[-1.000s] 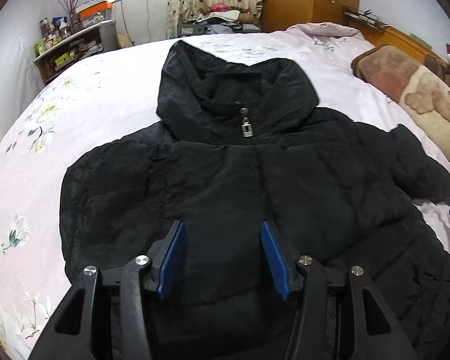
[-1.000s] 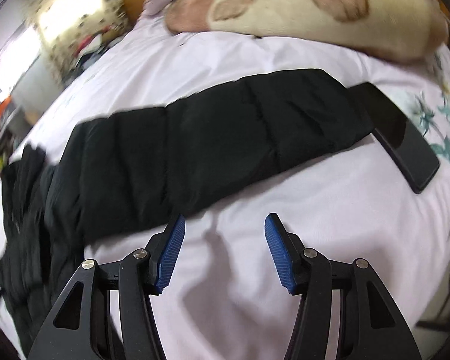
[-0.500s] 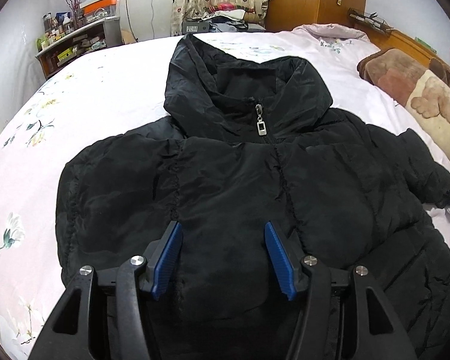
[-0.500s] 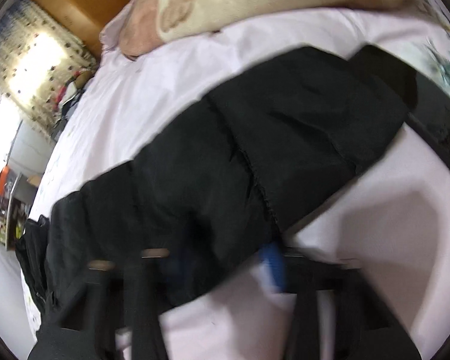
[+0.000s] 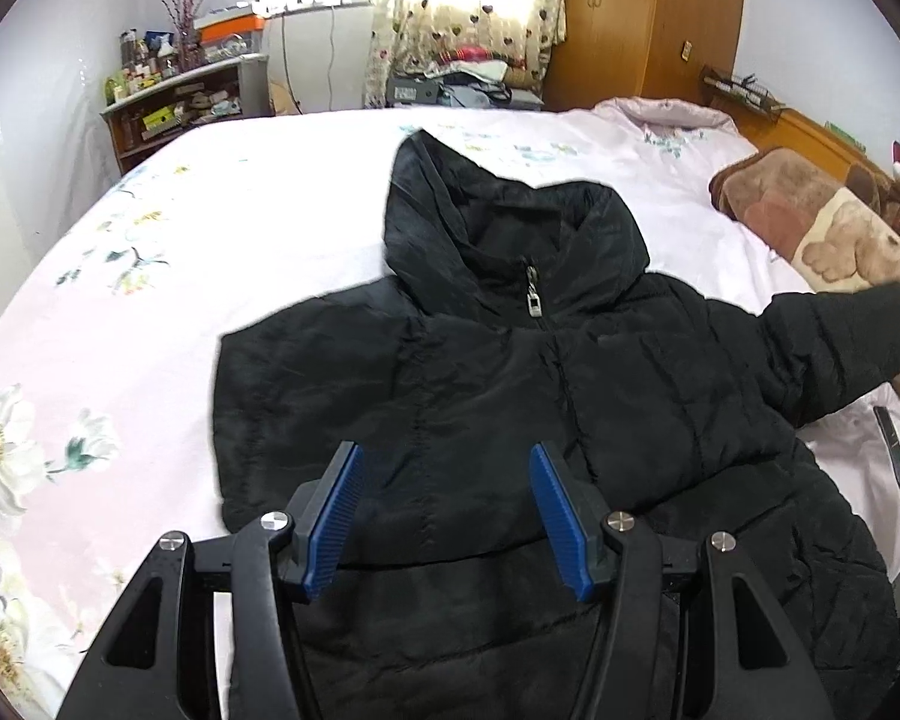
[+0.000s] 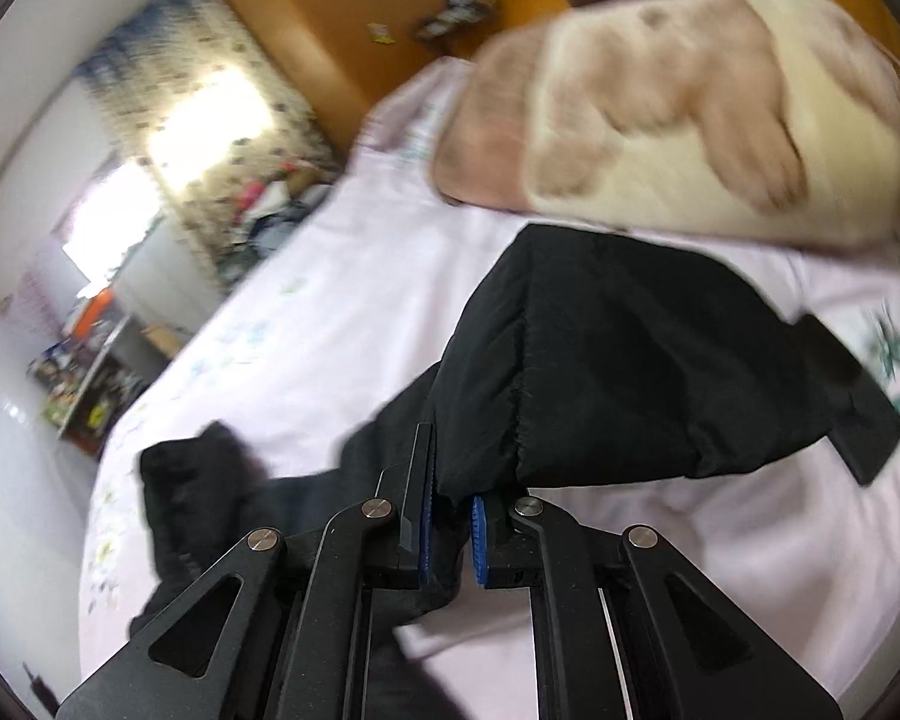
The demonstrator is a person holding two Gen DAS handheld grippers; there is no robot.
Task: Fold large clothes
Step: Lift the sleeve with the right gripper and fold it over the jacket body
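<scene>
The whole jacket (image 5: 510, 420) is shown only in the left wrist view: laid flat on the bed (image 5: 210, 228), hood pointing away. The left gripper (image 5: 447, 516) is held apart above its front, jaws empty. In the right wrist view, the right gripper (image 6: 447, 534), jaws just closed, is clamped on the sleeve (image 6: 630, 360), beside a phone (image 6: 858, 414).

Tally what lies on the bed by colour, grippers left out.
Black: 2, a puffy black hooded jacket and a flat black phone
Brown and cream: 1, a plush bear-print blanket
Total: 3
</scene>
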